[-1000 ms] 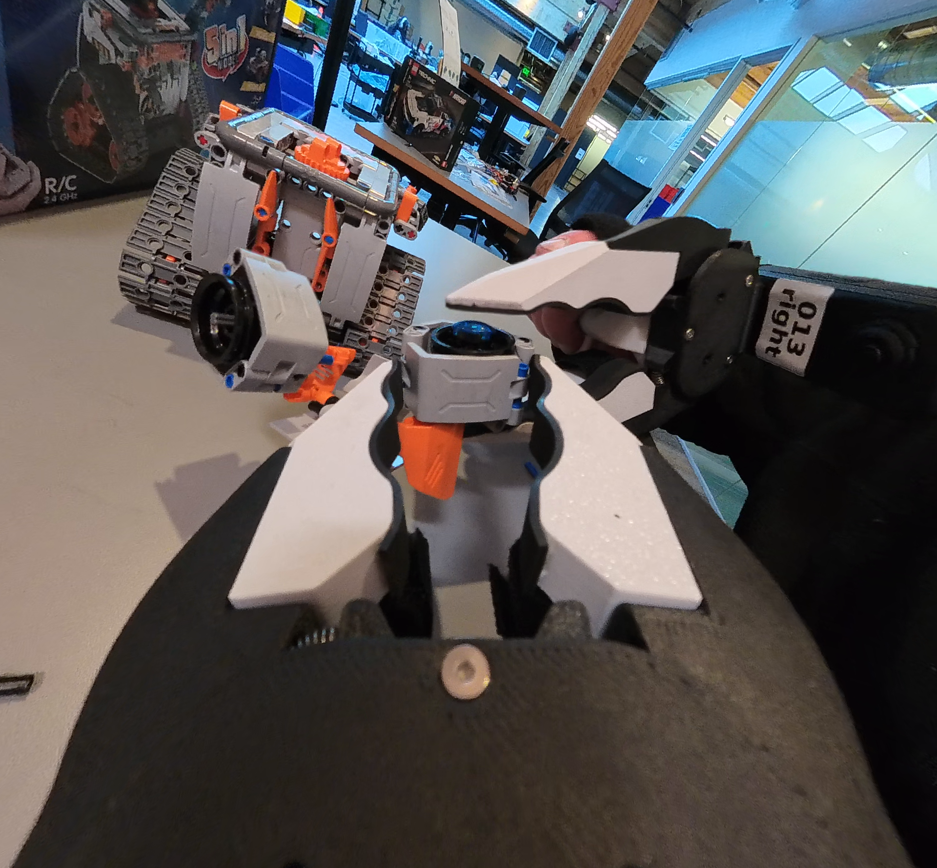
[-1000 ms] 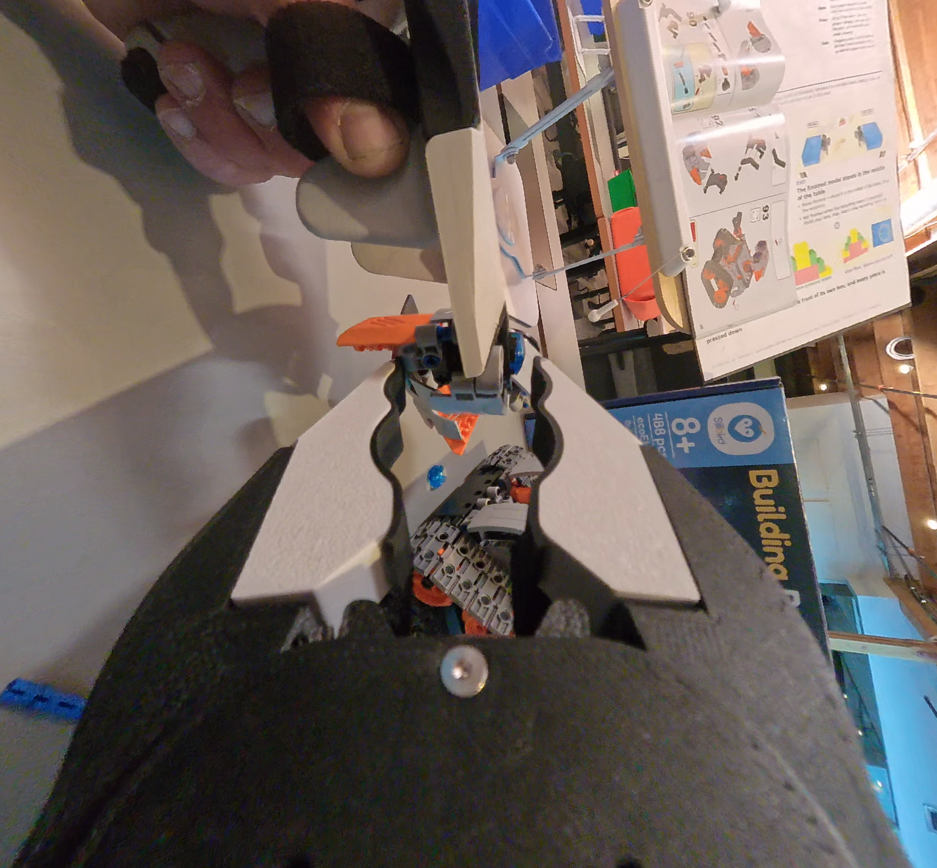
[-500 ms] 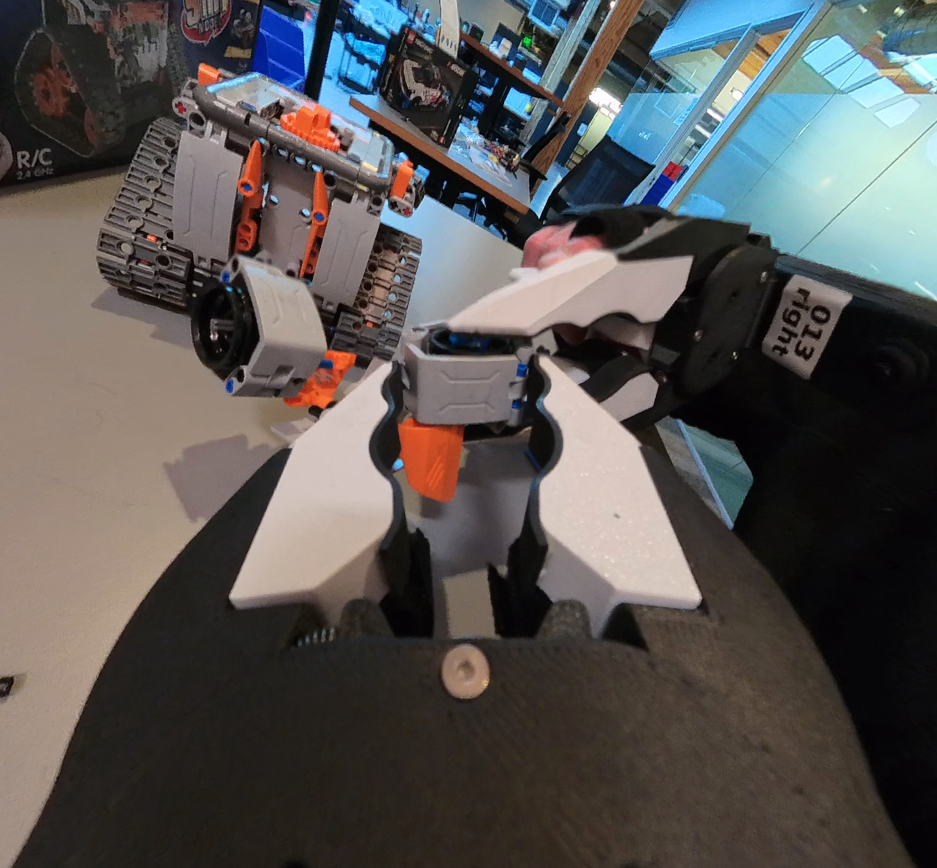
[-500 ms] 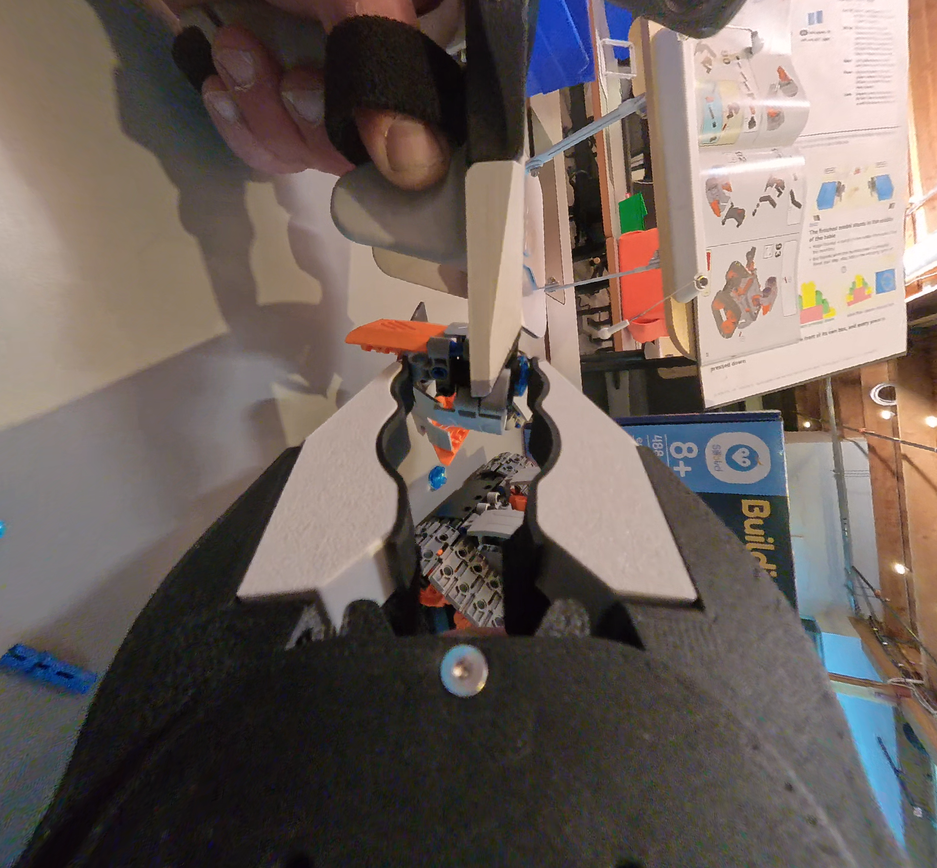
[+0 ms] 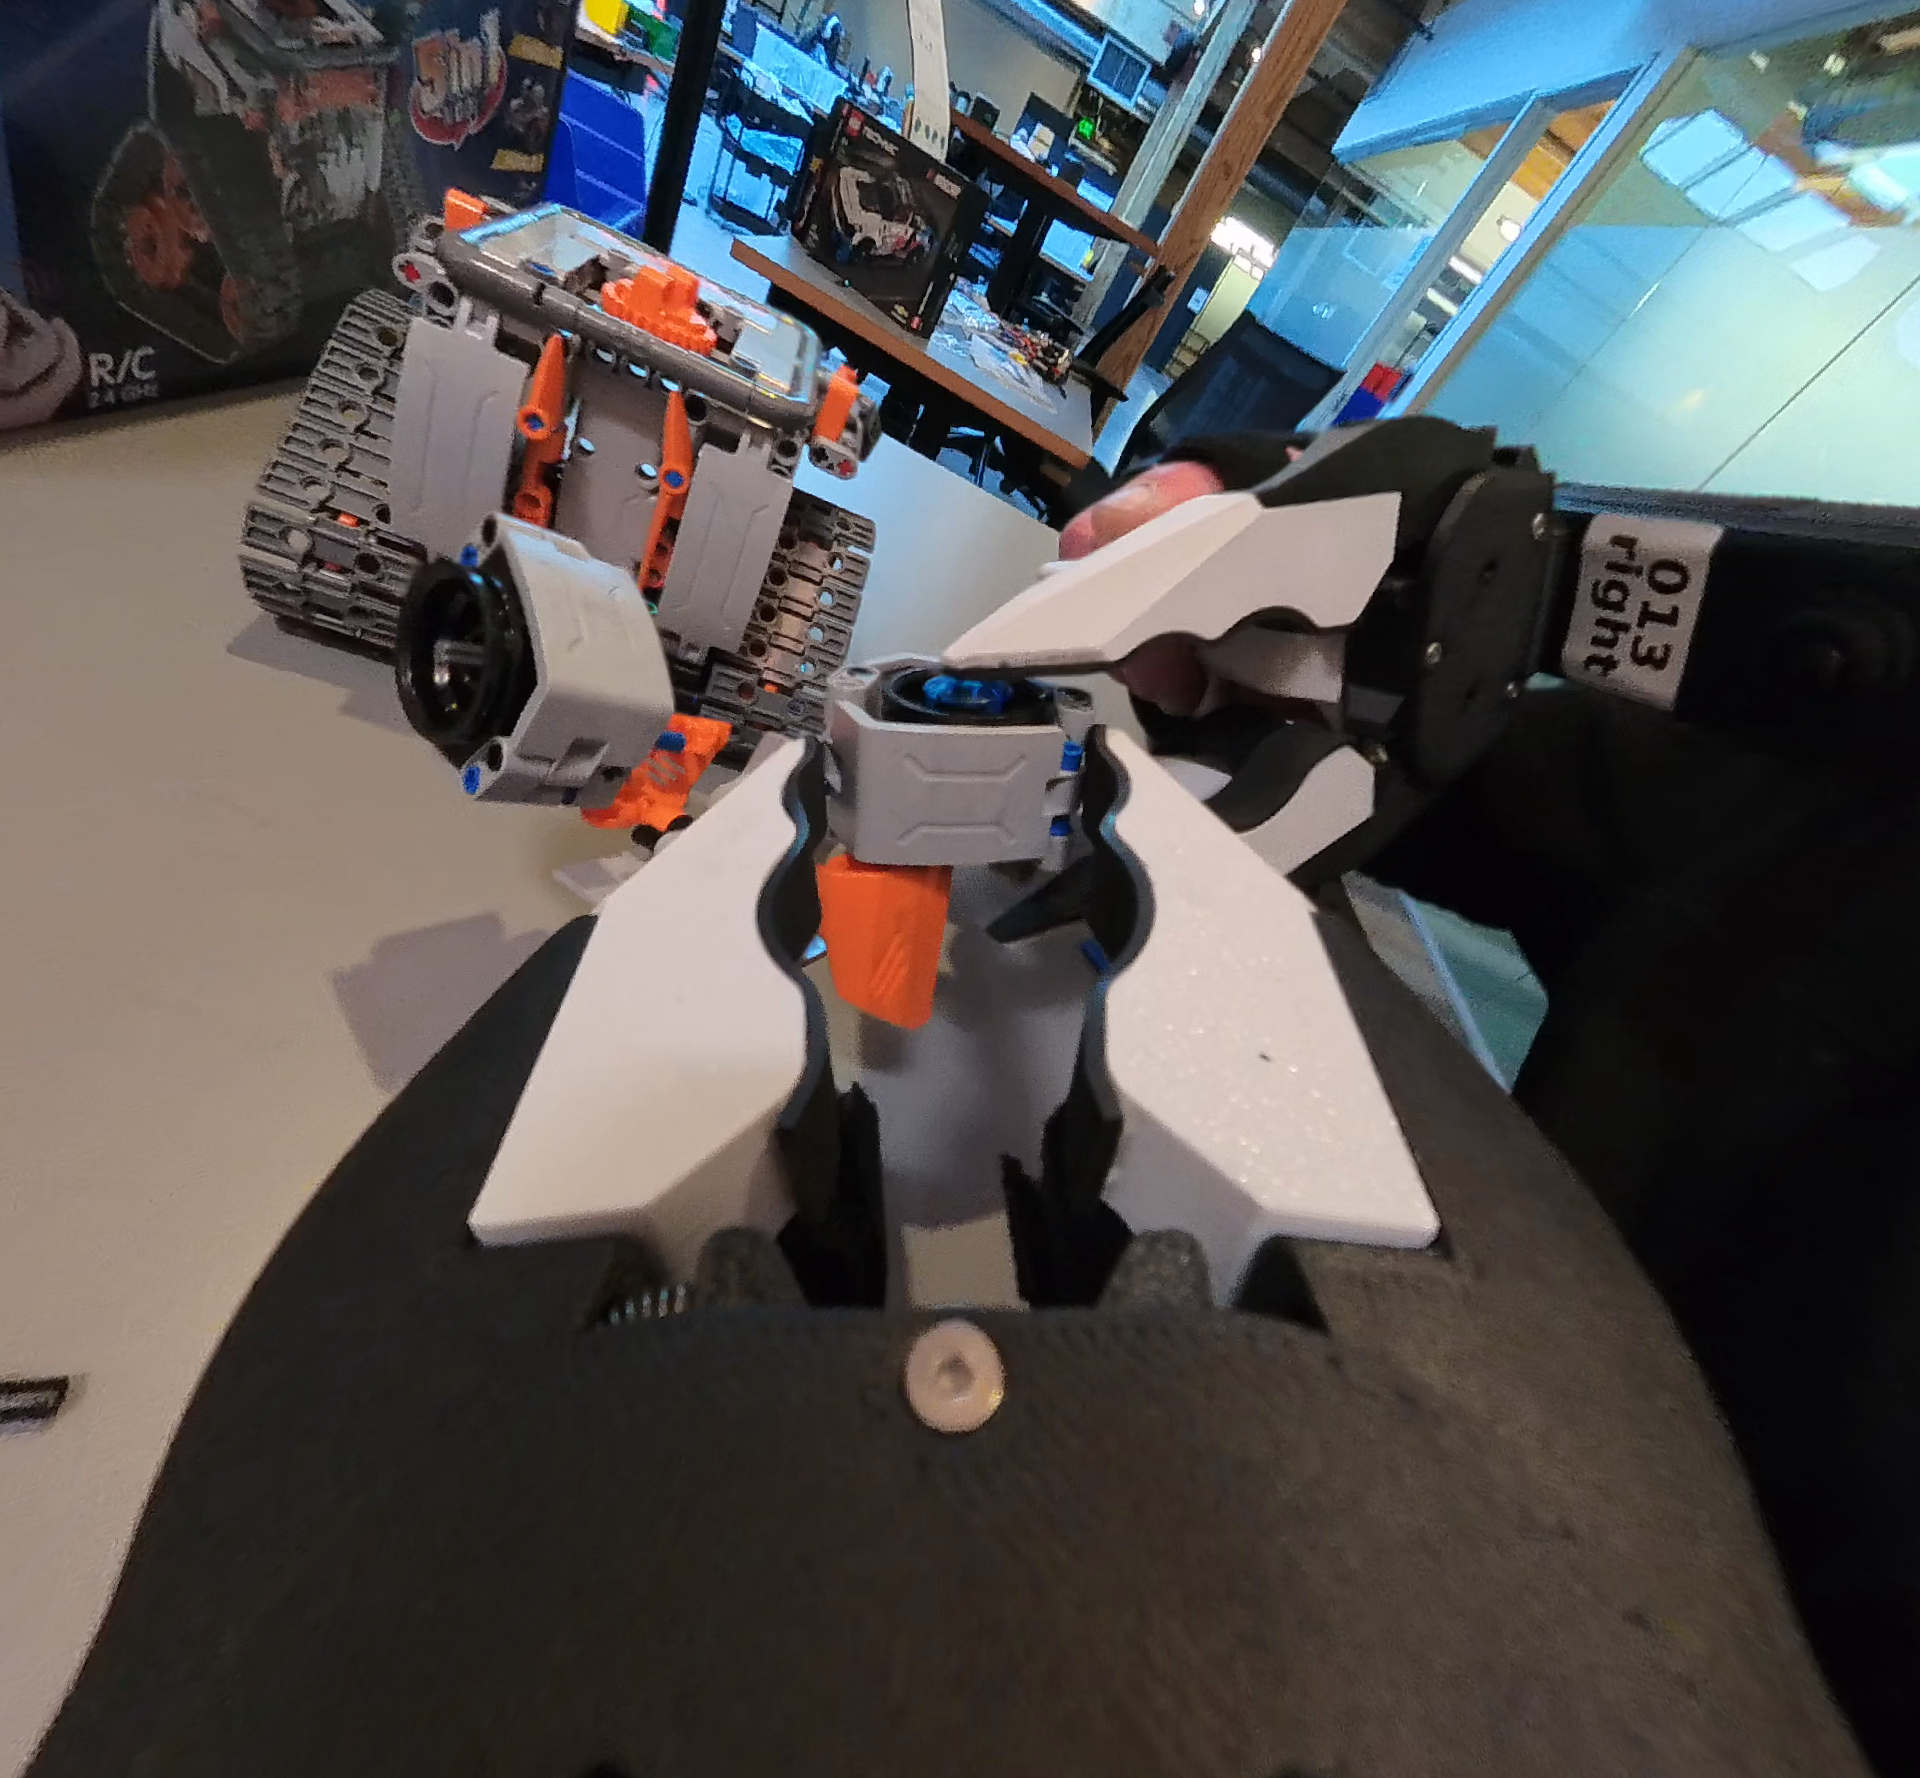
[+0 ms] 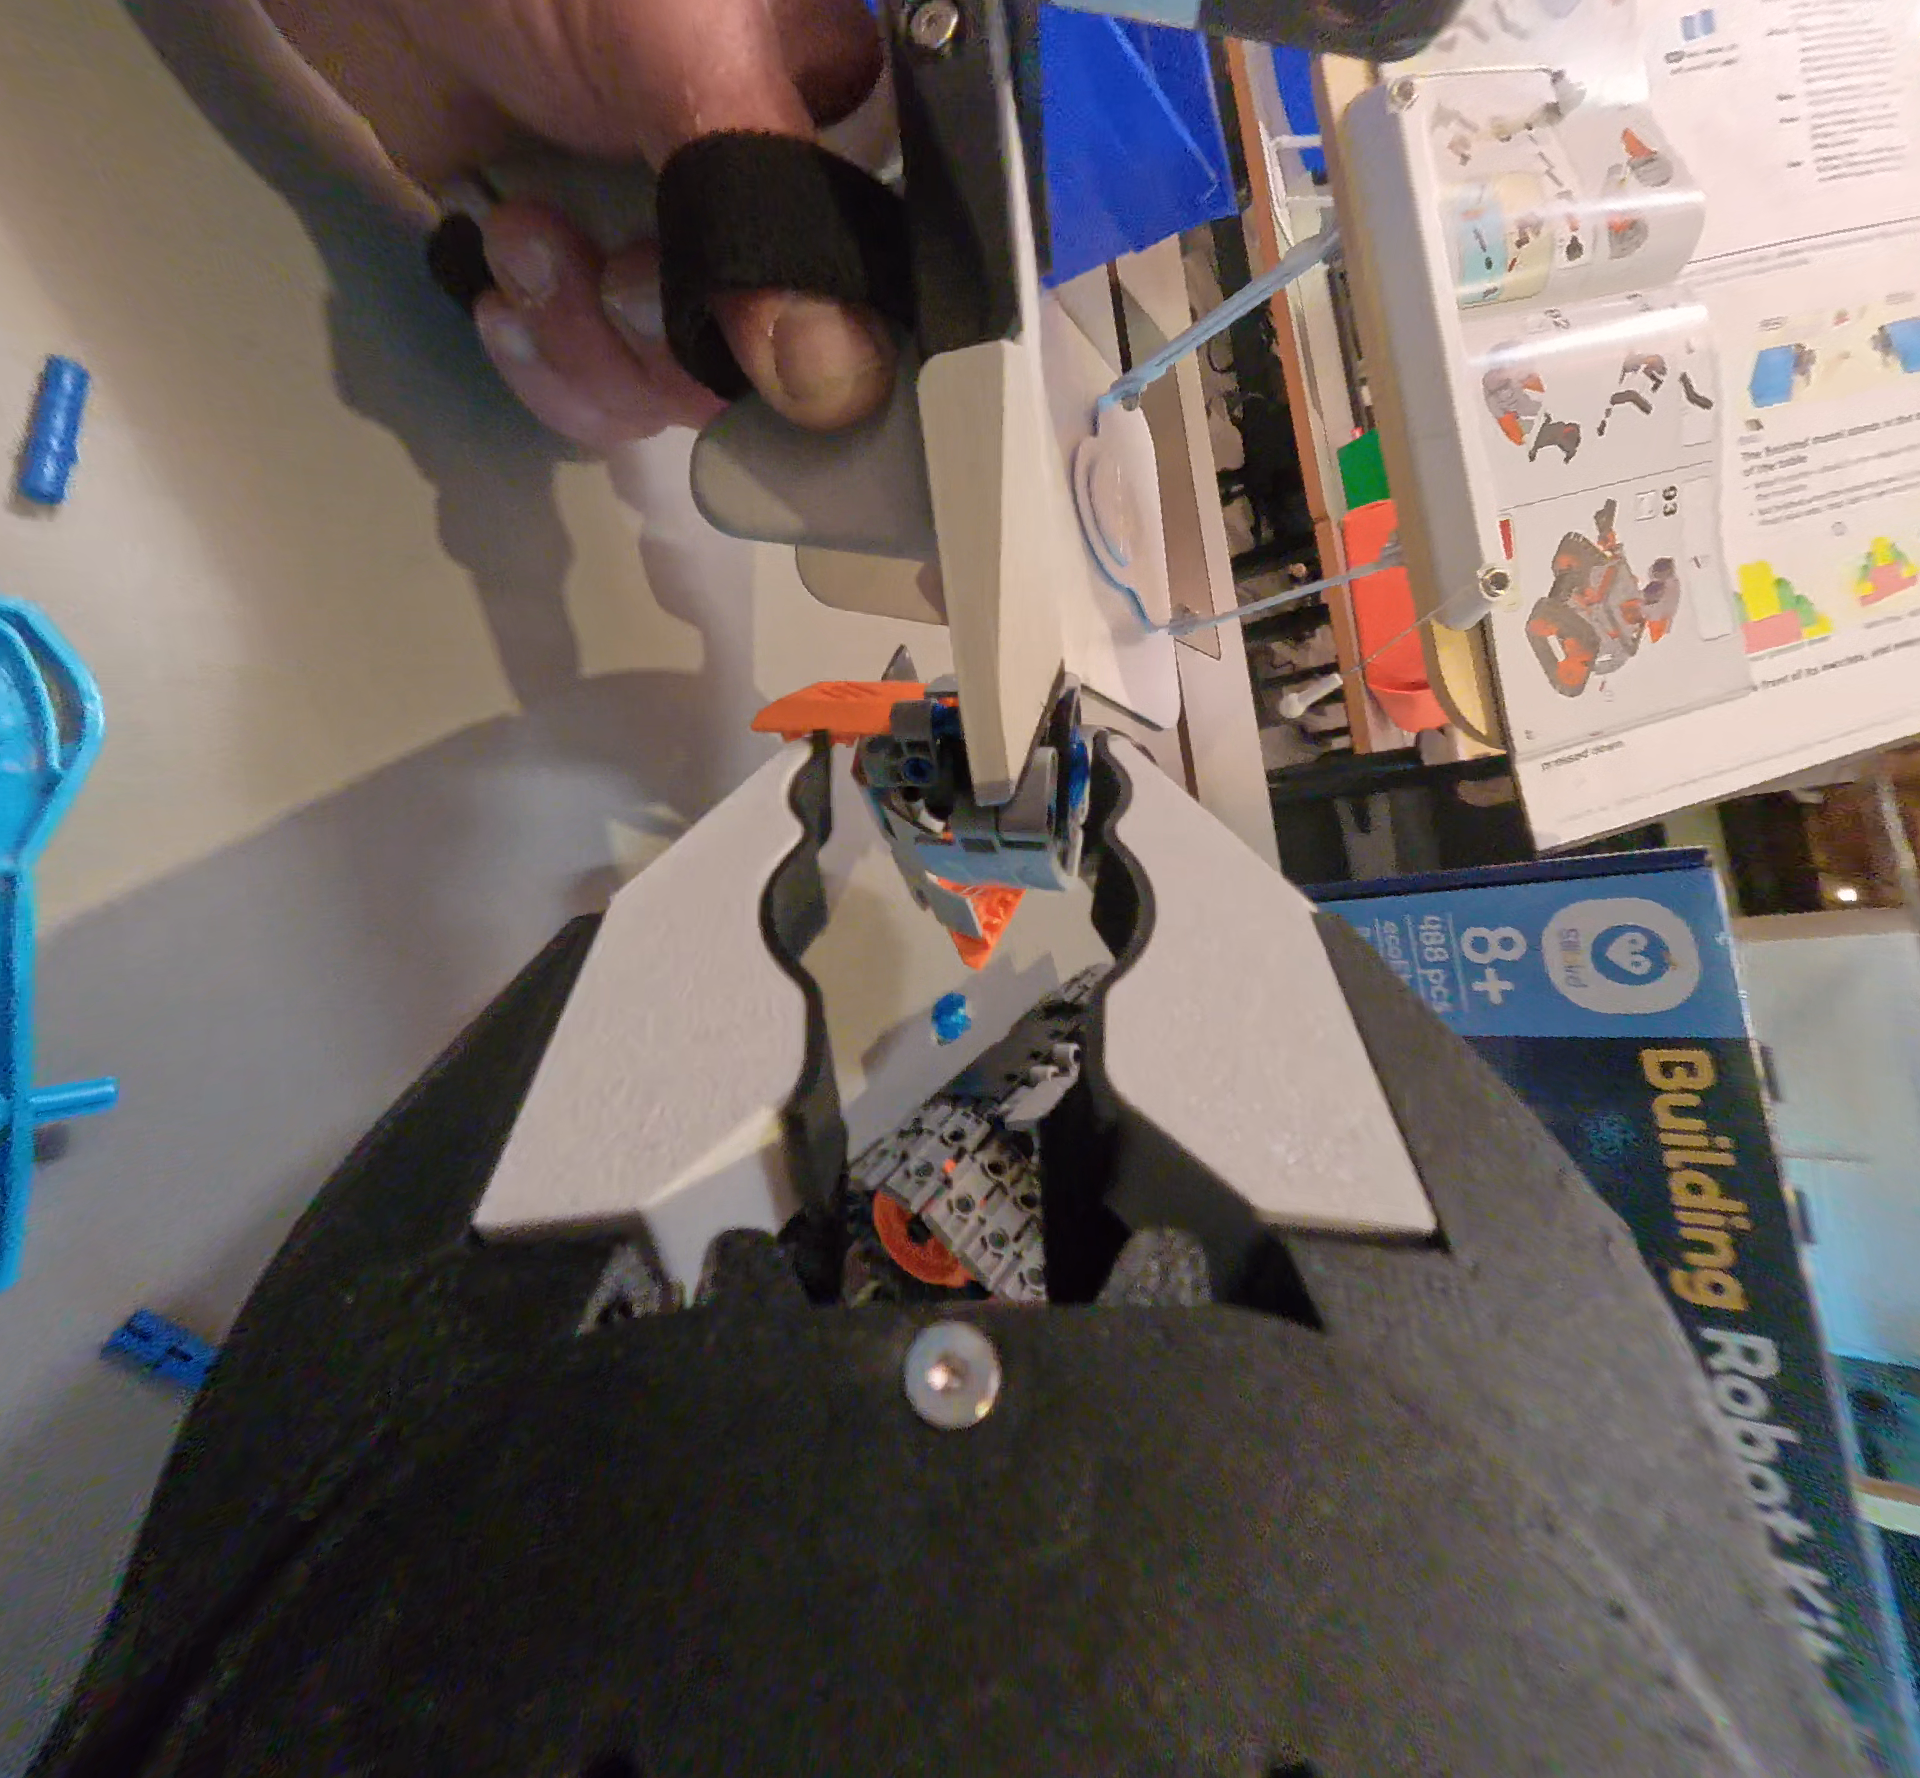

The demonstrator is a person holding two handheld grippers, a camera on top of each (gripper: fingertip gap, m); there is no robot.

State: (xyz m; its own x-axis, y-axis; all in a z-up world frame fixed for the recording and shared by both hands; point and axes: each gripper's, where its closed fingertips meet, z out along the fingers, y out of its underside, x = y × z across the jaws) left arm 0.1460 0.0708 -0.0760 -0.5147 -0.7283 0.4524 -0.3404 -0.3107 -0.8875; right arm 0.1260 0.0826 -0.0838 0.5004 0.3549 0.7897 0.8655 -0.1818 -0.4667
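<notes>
My left gripper (image 5: 951,772) is shut on a small grey brick-built module (image 5: 945,793) with a blue lens on top and an orange piece (image 5: 883,949) hanging below. It holds the module above the table. My right gripper (image 6: 951,762) comes in from the right and straddles the same module (image 6: 997,835), jaws partly apart. Its upper finger (image 5: 1143,575) rests on the lens top and its lower finger sits under the module. In the right wrist view the left gripper's finger (image 6: 987,585) and a hand (image 6: 582,118) come down from above.
A grey and orange tracked robot model (image 5: 582,481) stands on the pale table (image 5: 156,845) behind, with a matching eye module (image 5: 530,668) on it. A dark toy box (image 5: 208,118) is far left. An instruction booklet (image 6: 1662,378), a blue box (image 6: 1558,1053) and loose blue pieces (image 6: 52,429) lie around. Less than 4 cm separates the two grippers' tips.
The right gripper has moved in over the held module; its upper finger now lies on the lens top. The left gripper still holds the module.
</notes>
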